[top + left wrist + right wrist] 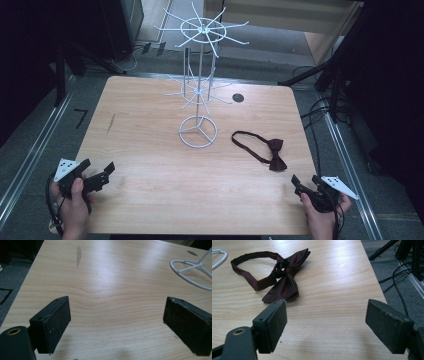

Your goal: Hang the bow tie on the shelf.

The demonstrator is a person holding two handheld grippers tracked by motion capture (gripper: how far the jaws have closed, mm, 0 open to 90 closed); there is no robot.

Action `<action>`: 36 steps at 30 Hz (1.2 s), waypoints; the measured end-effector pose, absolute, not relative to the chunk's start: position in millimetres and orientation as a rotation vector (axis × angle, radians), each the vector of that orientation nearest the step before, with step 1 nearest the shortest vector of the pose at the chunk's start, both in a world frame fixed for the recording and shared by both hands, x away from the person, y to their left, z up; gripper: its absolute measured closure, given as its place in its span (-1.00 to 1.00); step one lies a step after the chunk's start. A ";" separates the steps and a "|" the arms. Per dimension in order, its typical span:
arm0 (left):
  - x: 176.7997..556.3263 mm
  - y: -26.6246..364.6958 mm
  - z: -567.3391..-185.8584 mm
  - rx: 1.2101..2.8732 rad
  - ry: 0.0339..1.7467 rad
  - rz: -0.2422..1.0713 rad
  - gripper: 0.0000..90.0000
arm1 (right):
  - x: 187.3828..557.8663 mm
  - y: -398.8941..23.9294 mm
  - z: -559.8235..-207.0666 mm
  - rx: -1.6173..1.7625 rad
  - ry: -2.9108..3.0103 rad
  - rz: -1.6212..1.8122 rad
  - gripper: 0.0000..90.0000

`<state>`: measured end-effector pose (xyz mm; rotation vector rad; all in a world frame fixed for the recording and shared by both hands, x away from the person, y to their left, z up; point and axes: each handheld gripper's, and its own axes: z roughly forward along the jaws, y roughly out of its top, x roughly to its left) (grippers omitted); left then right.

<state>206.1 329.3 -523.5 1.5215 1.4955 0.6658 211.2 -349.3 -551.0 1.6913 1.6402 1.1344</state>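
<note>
- Resting at the near left corner of the pale wooden table [150, 165], the left gripper [98, 172] is held in the person's left hand [75, 205], its grey three-cornered plate on top and its two black jaws pointing toward the middle of the table.
- Seen in the left gripper view, that gripper [116, 325] has its jaws spread wide apart with bare wood between the pads; nothing is held.
- Sitting at the near right corner, the right gripper [305, 184] is held in the person's right hand [322, 212], jaws aimed inward and away from the person.
- Seen in the right gripper view, this gripper [325, 327] also has its jaws wide apart and empty, with the table's right edge running between them and grey floor with black cables beyond.
- A dark maroon fabric bow tie with a looped neck strap [265, 150] lies flat on the right half of the table, its bow end nearest the right gripper and its strap curving back toward the stand.
- In the right gripper view the bow tie [284, 282] lies just ahead of the left-hand jaw, apart from it.
- A white wire display stand with a round ring base, a thin upright pole and two tiers of radiating hooks [199, 75] stands near the table's middle, left of the bow tie and not touching it.
- Part of the stand's ring base [190, 270] shows at the upper right of the left gripper view, well apart from the jaws.
- A small dark round hole [238, 98] sits in the tabletop behind the stand to its right.
</note>
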 end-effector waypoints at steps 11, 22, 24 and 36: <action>205.3 329.9 -523.6 1.508 1.492 0.662 -0.81 | 212.4 -346.3 -546.0 1.665 1.703 1.111 -0.60; 205.2 329.7 -523.5 1.511 1.492 0.663 -0.81 | 225.1 -336.2 -529.8 1.616 1.796 1.081 -0.61; 205.2 329.8 -523.6 1.509 1.491 0.663 -0.81 | 229.2 -332.5 -527.0 1.601 1.823 1.069 -0.62; 205.5 330.3 -523.8 1.508 1.485 0.656 -0.81 | 261.6 -309.0 -507.3 1.524 1.997 1.002 -0.79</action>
